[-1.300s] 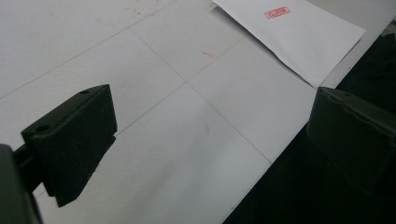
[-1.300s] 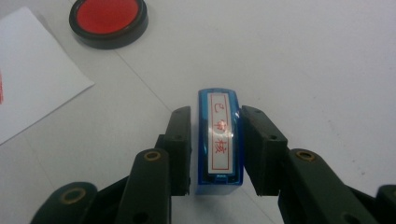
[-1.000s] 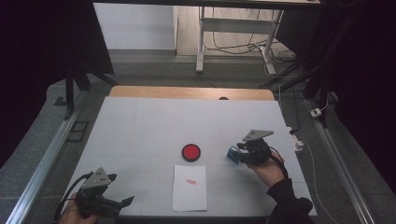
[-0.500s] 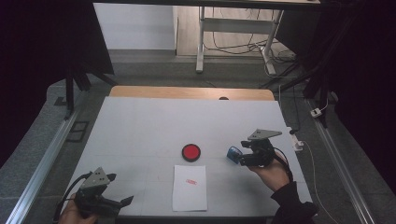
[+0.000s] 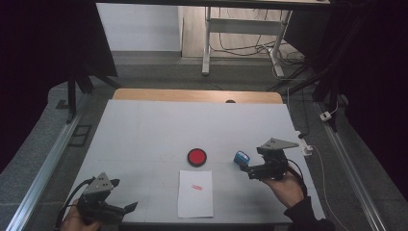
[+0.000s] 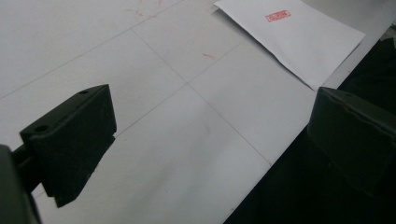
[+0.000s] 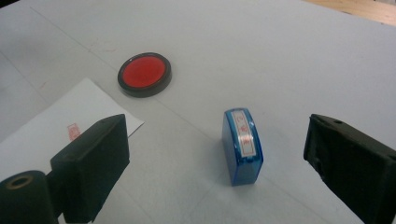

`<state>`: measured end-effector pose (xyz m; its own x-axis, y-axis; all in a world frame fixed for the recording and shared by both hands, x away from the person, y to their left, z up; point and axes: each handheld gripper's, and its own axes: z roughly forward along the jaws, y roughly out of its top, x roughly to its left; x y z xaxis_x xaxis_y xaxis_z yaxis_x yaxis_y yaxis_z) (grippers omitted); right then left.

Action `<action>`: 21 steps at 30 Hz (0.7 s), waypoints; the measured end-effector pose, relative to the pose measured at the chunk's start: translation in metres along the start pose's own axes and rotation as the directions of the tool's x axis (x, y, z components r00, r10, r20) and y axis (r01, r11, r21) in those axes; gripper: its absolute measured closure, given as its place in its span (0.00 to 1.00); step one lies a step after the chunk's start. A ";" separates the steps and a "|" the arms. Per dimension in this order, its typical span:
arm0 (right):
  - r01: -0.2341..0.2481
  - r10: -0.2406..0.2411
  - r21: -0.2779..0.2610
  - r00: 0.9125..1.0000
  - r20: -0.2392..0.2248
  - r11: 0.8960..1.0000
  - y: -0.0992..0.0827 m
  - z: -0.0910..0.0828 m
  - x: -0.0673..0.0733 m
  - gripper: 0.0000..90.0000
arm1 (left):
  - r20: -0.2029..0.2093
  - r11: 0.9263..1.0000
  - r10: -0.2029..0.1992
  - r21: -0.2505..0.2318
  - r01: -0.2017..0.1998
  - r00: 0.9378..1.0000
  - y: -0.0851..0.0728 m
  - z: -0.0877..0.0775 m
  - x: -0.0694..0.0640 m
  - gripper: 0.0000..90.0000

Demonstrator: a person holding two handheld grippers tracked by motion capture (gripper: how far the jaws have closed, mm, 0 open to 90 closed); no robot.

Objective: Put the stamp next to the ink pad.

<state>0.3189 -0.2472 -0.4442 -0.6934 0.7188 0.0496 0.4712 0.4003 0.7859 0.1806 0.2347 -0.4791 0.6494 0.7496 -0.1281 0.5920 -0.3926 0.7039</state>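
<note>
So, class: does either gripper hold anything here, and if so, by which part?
Nothing is held. The right gripper has just been opening; the blue stamp stands free on the table between its jaws. The left gripper is open over bare table.

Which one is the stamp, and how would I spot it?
Look at the white table, then the sheet of paper near its front edge. Right of the round red ink pad stands the stamp: small, upright, and the only blue block.

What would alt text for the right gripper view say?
A blue stamp stands on a white table between two open black jaws, touching neither. Beyond it sit a round red ink pad and a stamped paper sheet.
</note>
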 end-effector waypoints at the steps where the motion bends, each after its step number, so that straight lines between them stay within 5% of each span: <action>1: -0.002 0.002 -0.004 1.000 -0.002 1.000 -0.001 -0.002 0.000 0.08 | -0.001 1.000 0.000 0.000 0.000 1.000 0.000 0.000 0.000 0.02; 21: -0.031 0.033 -0.025 0.996 0.082 0.999 -0.034 -0.045 0.009 0.00 | 0.000 1.000 -0.009 -0.001 0.009 1.000 0.000 0.000 0.001 0.02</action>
<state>0.2718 -0.2797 -0.4427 -0.6302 0.7760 0.0246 0.4790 0.3637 0.7989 0.1809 0.2351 -0.4792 0.6438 0.7533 -0.1341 0.5972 -0.3851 0.7036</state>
